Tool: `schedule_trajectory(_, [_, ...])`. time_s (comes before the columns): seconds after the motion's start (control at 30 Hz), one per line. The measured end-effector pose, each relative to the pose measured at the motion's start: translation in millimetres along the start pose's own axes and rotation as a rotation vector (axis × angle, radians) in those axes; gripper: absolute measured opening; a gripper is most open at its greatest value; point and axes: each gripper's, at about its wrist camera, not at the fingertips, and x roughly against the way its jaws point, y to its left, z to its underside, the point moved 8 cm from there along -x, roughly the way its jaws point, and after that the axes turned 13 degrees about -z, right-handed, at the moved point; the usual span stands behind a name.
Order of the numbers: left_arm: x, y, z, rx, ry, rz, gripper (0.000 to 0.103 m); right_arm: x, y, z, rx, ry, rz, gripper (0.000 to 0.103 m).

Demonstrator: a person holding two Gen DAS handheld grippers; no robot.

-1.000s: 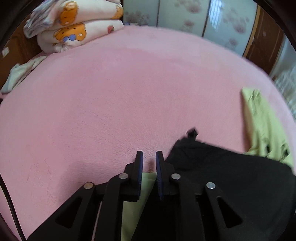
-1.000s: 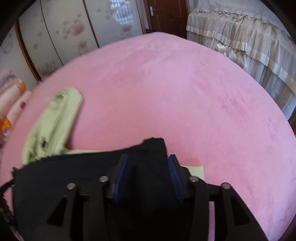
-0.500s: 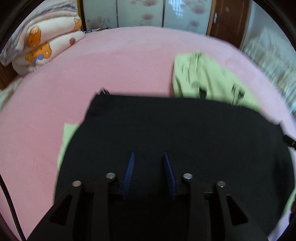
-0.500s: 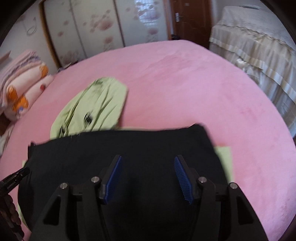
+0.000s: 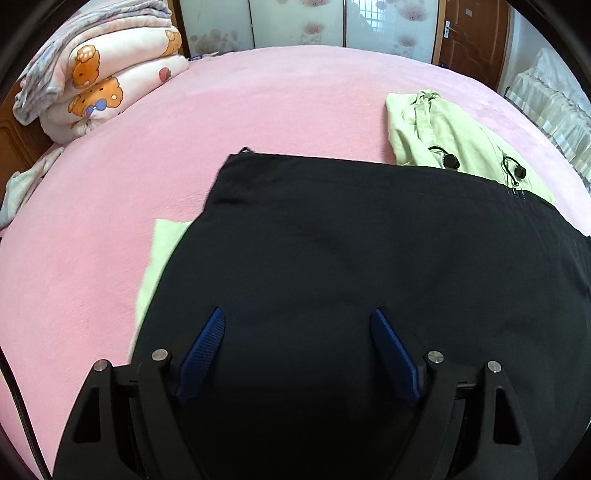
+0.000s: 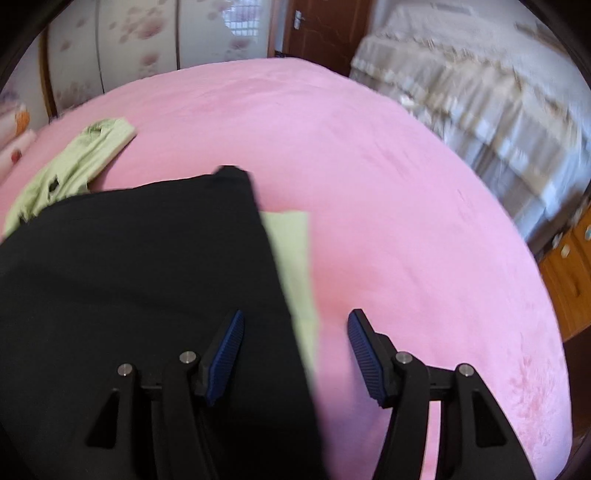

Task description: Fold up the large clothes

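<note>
Black garment (image 5: pixel 351 240) overlaps green jacket (image 5: pixel 436 125) — pink bed (image 5: pixel 221 122).

A home bedroom: pink bed (image 5: pixel 258 110), folded blankets (image 5: pixel 103 81), wardrobe doors (image 5: pixel 295 22).

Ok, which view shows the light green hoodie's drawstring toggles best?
Left wrist view: the light green hoodie lies sharp, with both black drawstring toggles clear. Right wrist view shows the hoodie only small and motion-blurred at the left edge, the toggles just dark smudges.

Soft, even daylight, bright from the far frosted panels (image 5: pixel 295 22). Left wrist view is sharp; right wrist view smears with motion blur (worst at right). Fisheye bends all edges.
</note>
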Motion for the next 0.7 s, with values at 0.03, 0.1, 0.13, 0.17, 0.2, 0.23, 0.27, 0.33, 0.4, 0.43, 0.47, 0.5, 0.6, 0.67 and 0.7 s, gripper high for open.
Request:
schedule_trajectory(0.03, [2,3,1,-0.006,0.007,-0.003,0.081,8,-6,1,-0.017,0.004,-0.026,0.058])
schedule_trajectory(0.1, [16,14,8,-0.020,0.011,-0.001,0.081,26,-17,3,-0.037,0.002,-0.085,0.058])
schedule_trajectory(0.13, [24,21,13,-0.025,0.006,0.007,0.081,39,-19,7,-0.043,0.001,-0.118,0.058])
schedule_trajectory(0.17, [31,27,18,-0.028,0.002,0.009,0.081,46,-17,12,-0.045,0.004,-0.145,0.058])
schedule_trajectory(0.2, [36,33,23,-0.031,0.001,0.008,0.081,54,-17,15,-0.048,0.007,-0.172,0.058])
schedule_trajectory(0.23, [42,42,30,-0.031,-0.002,0.006,0.081,60,-17,21,-0.049,0.013,-0.197,0.058])
schedule_trajectory(0.27, [48,52,36,-0.025,-0.005,0.005,0.081,67,-15,29,-0.046,0.025,-0.222,0.058])
schedule_trajectory(0.33, [58,70,49,-0.005,-0.001,0.006,0.081,73,-14,41,-0.033,0.045,-0.231,0.058])
schedule_trajectory(0.4, [66,85,63,0.029,0.006,0.017,0.081,75,-13,55,-0.012,0.066,-0.237,0.058])
schedule_trajectory(0.43, [69,89,68,0.042,0.007,0.019,0.081,77,-12,62,-0.005,0.073,-0.240,0.058])
schedule_trajectory(0.47, [73,94,74,0.060,0.007,0.023,0.081,76,-9,68,-0.001,0.077,-0.242,0.058])
schedule_trajectory(0.5, [77,95,80,0.076,0.007,0.030,0.081,77,-7,72,0.005,0.077,-0.235,0.058])
schedule_trajectory(0.6, [89,88,92,0.109,-0.007,0.063,0.081,82,1,79,0.029,0.038,-0.186,0.058])
schedule_trajectory(0.67, [97,76,99,0.121,-0.030,0.085,0.081,93,18,80,0.059,-0.032,-0.180,0.058])
schedule_trajectory(0.7, [100,68,102,0.122,-0.038,0.098,0.081,97,29,81,0.080,-0.057,-0.188,0.058])
